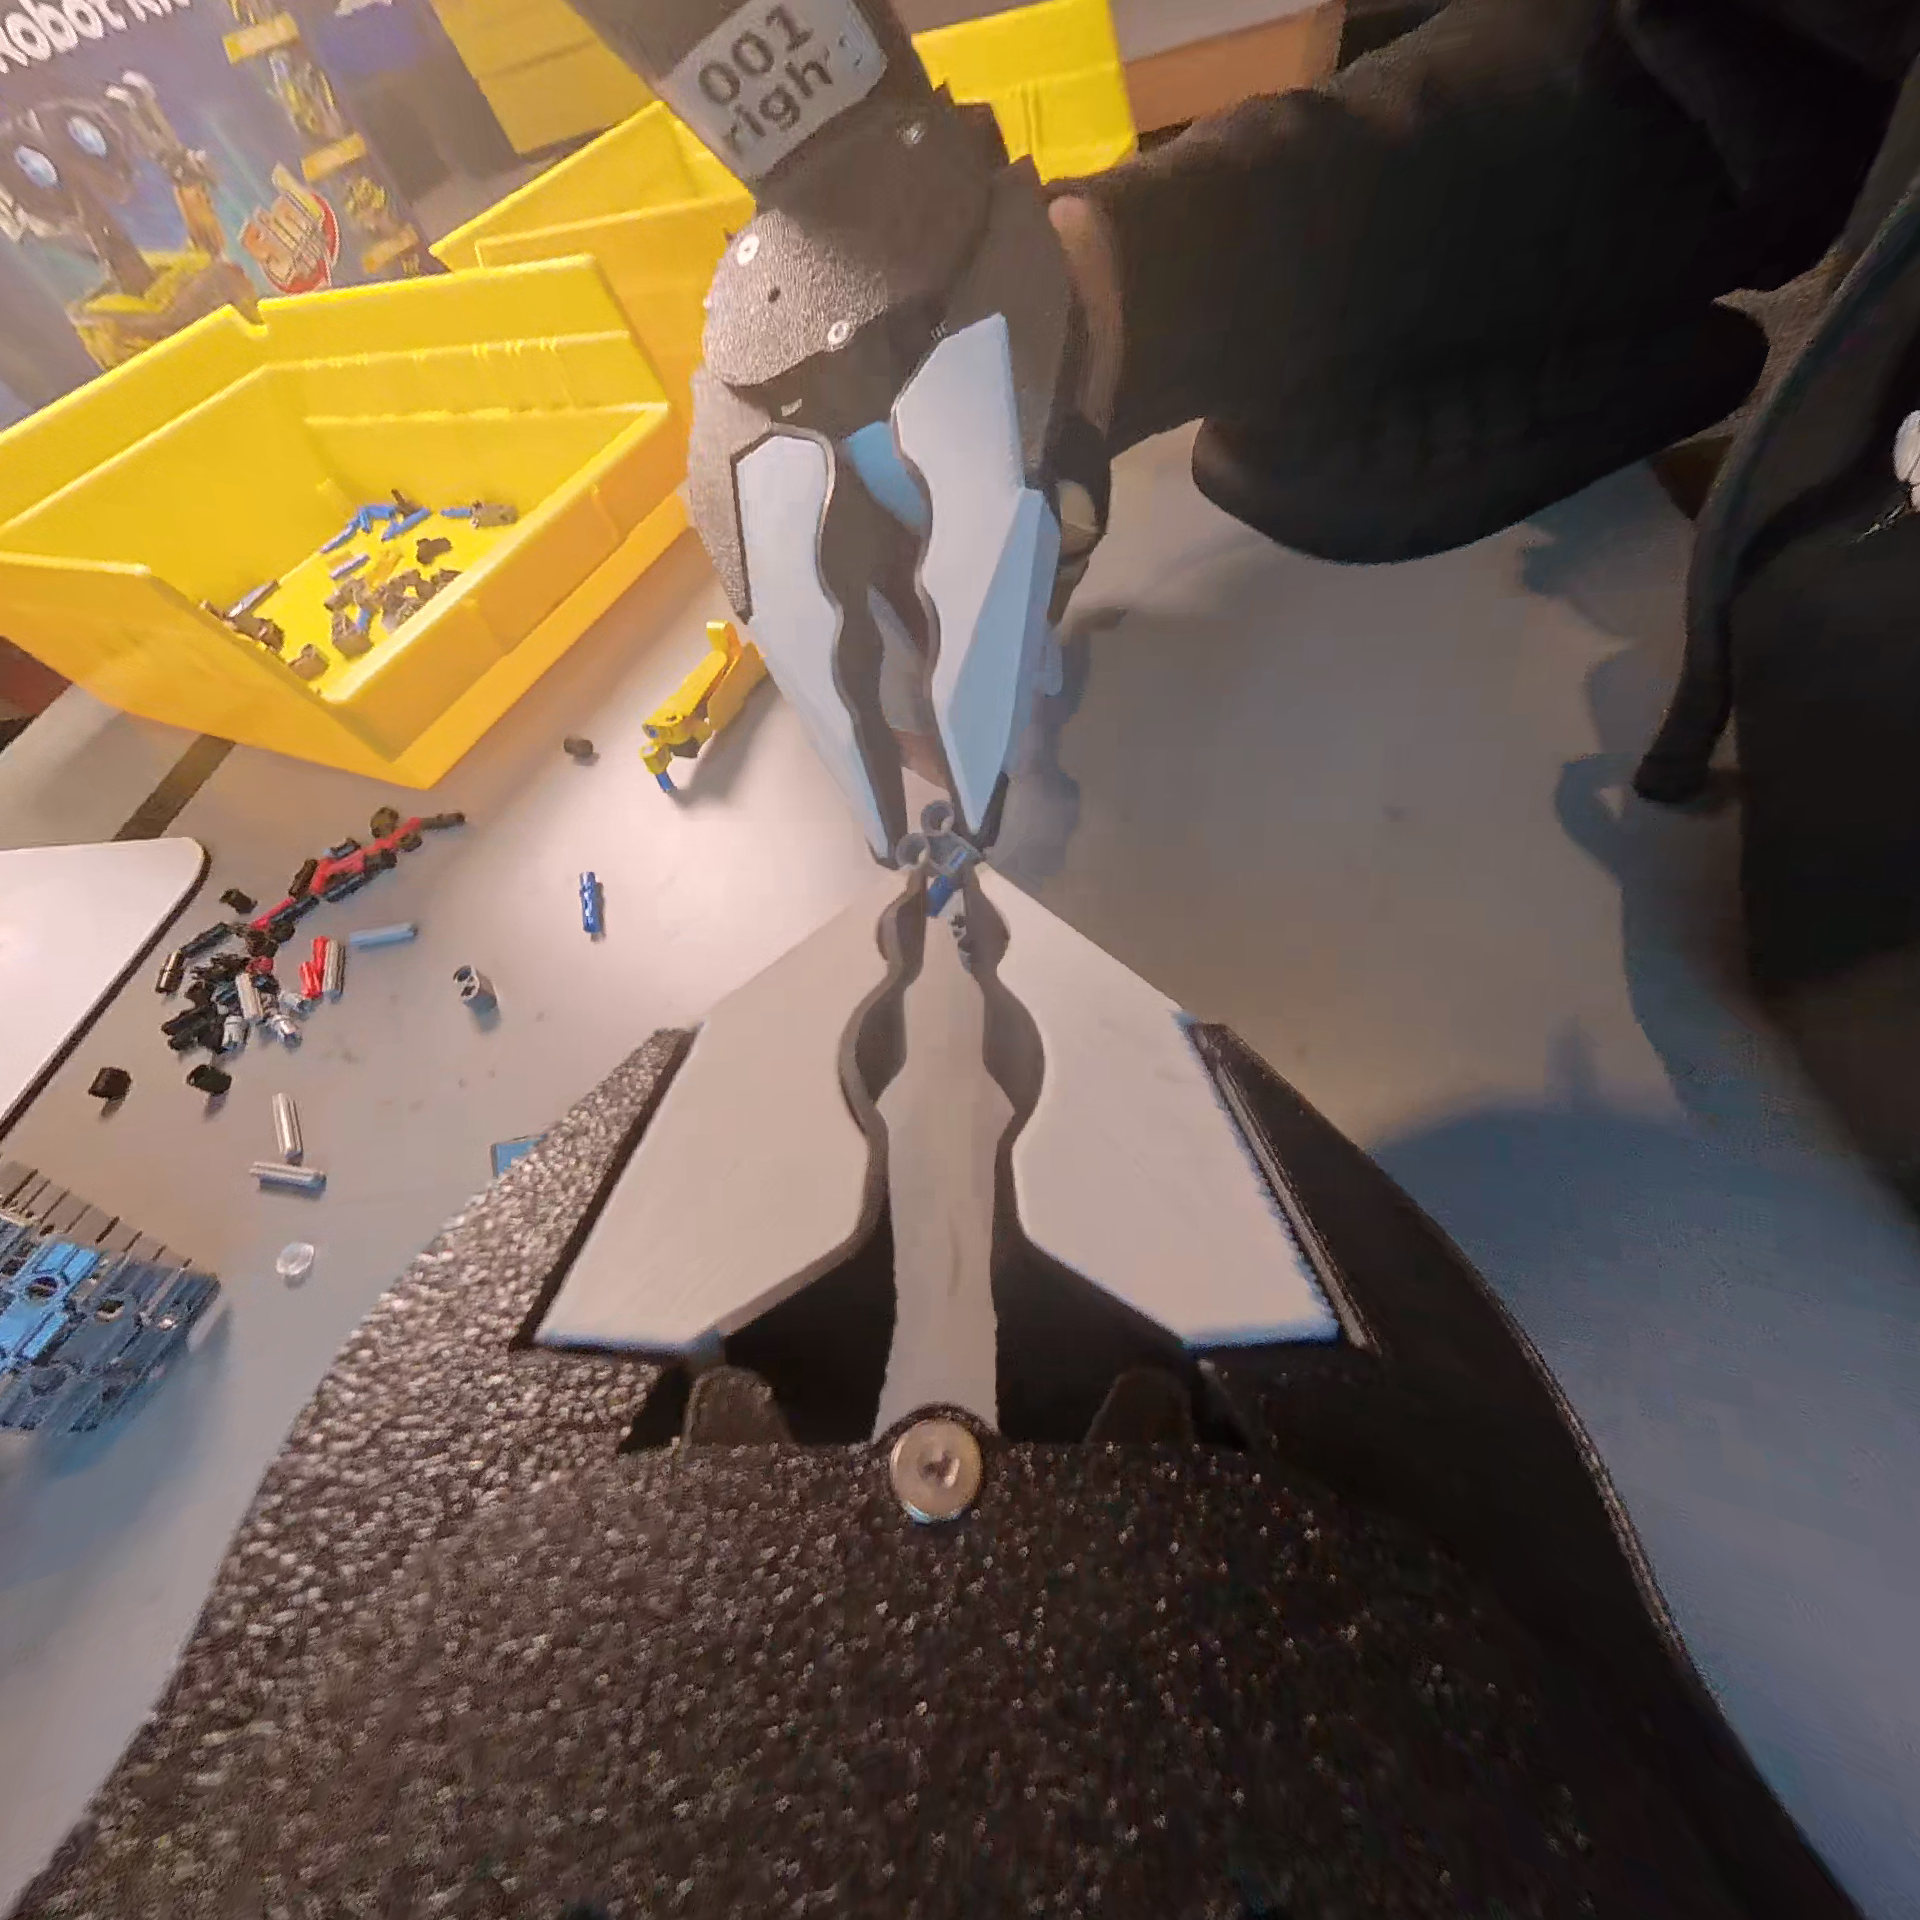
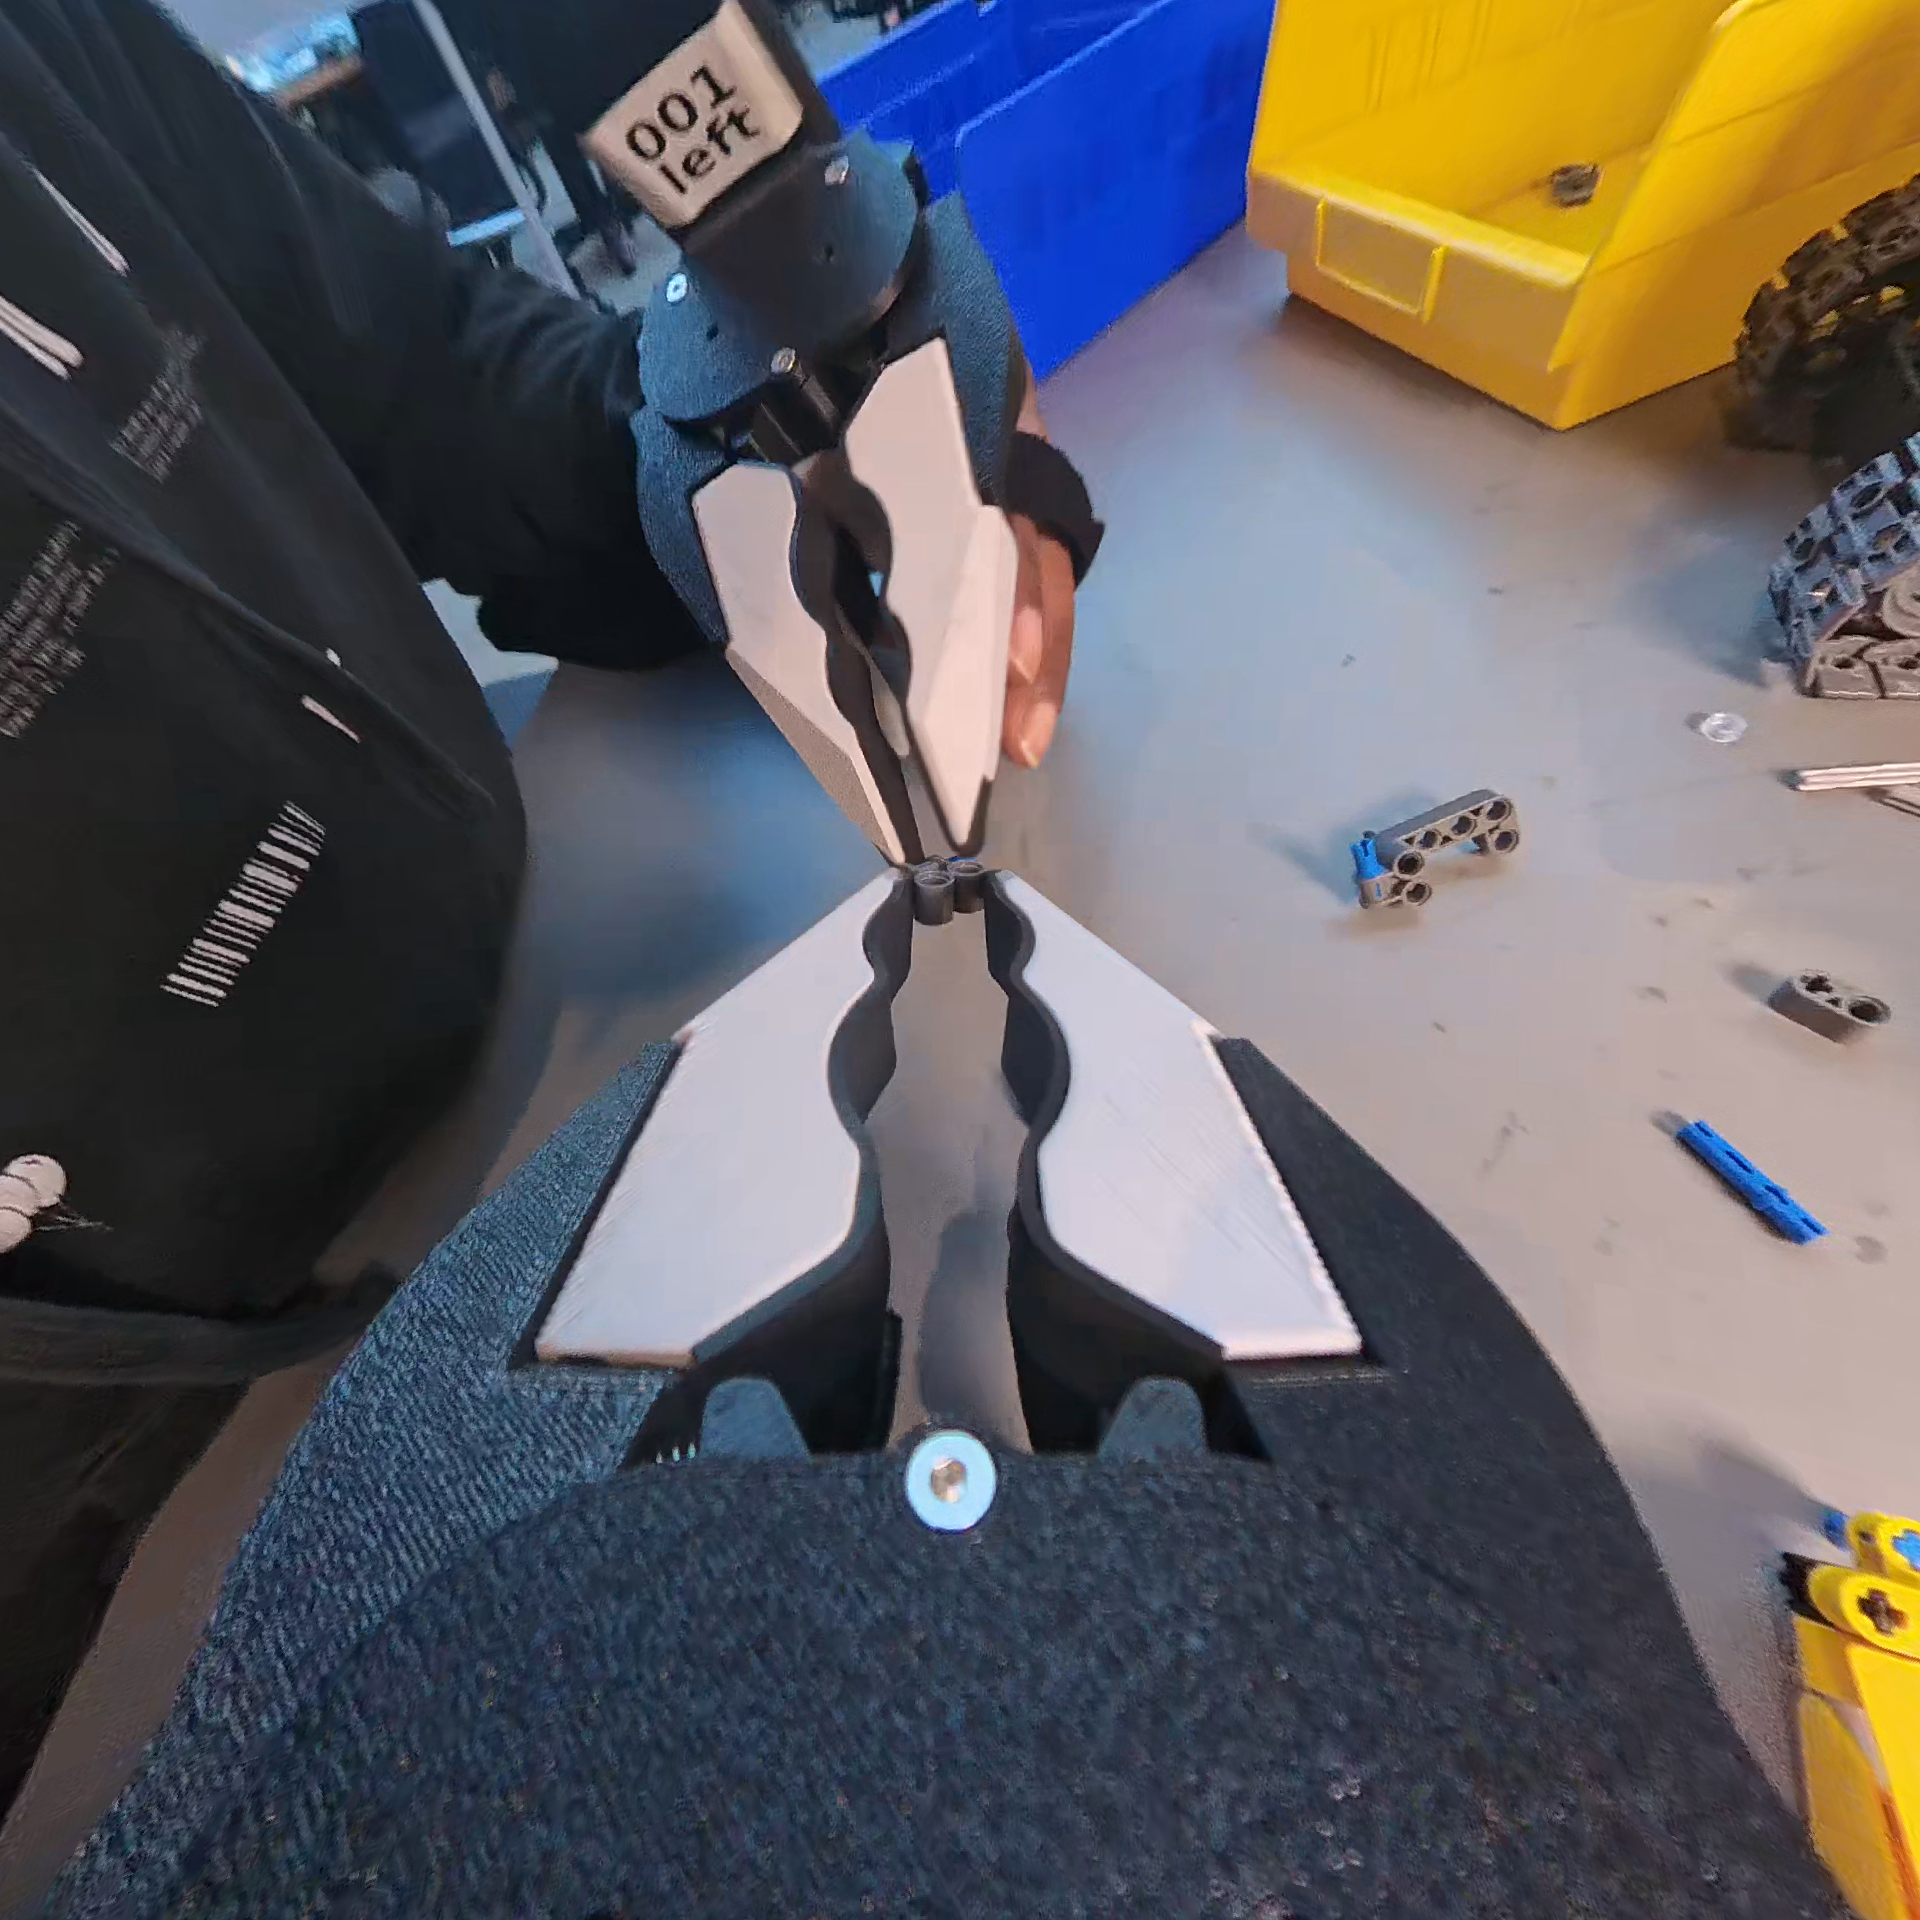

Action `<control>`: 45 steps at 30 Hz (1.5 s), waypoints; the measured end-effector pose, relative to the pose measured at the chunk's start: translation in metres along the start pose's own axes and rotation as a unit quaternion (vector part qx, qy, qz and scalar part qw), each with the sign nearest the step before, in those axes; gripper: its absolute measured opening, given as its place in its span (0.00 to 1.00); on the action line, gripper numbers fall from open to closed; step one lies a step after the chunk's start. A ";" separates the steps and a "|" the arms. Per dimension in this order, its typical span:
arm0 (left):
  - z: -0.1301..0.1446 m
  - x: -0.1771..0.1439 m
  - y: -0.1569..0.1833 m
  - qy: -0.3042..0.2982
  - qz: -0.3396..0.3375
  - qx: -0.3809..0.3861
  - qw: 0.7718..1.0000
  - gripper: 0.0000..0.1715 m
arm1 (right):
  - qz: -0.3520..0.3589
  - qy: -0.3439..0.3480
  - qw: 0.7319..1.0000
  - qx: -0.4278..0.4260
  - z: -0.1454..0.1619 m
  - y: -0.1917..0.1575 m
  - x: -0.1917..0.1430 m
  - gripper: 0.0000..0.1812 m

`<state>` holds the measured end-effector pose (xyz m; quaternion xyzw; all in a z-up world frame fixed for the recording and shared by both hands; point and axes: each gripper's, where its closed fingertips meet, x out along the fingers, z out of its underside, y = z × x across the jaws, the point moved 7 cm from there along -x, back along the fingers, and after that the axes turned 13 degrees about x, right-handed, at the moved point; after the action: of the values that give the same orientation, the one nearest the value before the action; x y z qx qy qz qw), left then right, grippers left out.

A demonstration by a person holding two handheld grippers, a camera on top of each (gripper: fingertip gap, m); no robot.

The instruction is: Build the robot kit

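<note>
Both grippers meet tip to tip above the grey table [image 2: 1299,623]. My right gripper [image 2: 945,891] is shut on a small dark grey connector piece with round holes [image 2: 938,896]. My left gripper [image 1: 943,896] comes in from the opposite side, shut on a small blue pin [image 1: 941,891] that touches the grey piece [image 1: 932,847]. The pin is mostly hidden. In the left wrist view the right gripper [image 1: 940,836] comes down from above. In the right wrist view the left gripper [image 2: 935,850] does the same. A bare hand [image 2: 1039,665] holds it.
On the left are a yellow bin [image 1: 436,717] of small parts, loose pieces [image 1: 239,987], a blue pin [image 1: 590,902], a yellow assembly [image 1: 696,696] and a track section [image 1: 83,1320]. On the right lie a grey holed beam [image 2: 1444,857], a grey connector [image 2: 1829,1003], a blue axle [image 2: 1751,1179], and yellow [image 2: 1507,260] and blue bins [image 2: 1091,156]. The tips of both grippers are at nearly the same place.
</note>
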<state>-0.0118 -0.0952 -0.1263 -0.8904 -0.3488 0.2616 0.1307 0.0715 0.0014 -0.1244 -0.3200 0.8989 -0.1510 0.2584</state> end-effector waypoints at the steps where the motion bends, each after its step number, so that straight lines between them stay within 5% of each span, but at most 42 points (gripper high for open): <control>1: -0.002 -0.001 -0.001 0.005 -0.003 -0.002 1.000 0.02 | -0.007 0.011 1.000 0.012 -0.002 0.001 -0.002 0.07; 7: -0.002 -0.005 -0.008 0.011 -0.022 -0.017 1.000 0.00 | -0.030 0.041 0.998 0.043 -0.005 0.002 -0.006 0.07; 12: -0.002 -0.005 -0.010 0.020 -0.015 -0.042 0.999 0.16 | -0.045 0.083 0.995 0.021 -0.012 -0.004 -0.009 0.07; 17: -0.011 -0.006 -0.009 0.050 -0.018 -0.058 0.997 0.05 | -0.050 0.100 0.994 0.007 -0.016 -0.007 -0.009 0.07; 26: -0.005 -0.004 -0.009 0.014 -0.021 -0.035 0.999 0.02 | -0.005 0.079 0.997 -0.010 -0.012 -0.001 -0.010 0.05; 34: 0.000 -0.005 -0.011 0.018 0.023 -0.100 0.995 0.02 | 0.075 0.029 0.985 -0.155 -0.008 -0.010 -0.006 0.10; 38: -0.001 -0.003 -0.007 0.022 0.045 -0.113 0.992 0.02 | 0.105 0.006 0.972 -0.208 -0.003 -0.013 -0.001 0.04; 45: 0.001 -0.005 -0.012 0.033 0.038 -0.134 0.990 0.02 | 0.076 0.026 0.990 -0.116 -0.005 -0.003 -0.009 0.00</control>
<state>-0.0224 -0.0900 -0.1198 -0.9207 -0.3420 0.1876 0.0117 0.0758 0.0052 -0.1157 -0.2744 0.9384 -0.0336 0.2073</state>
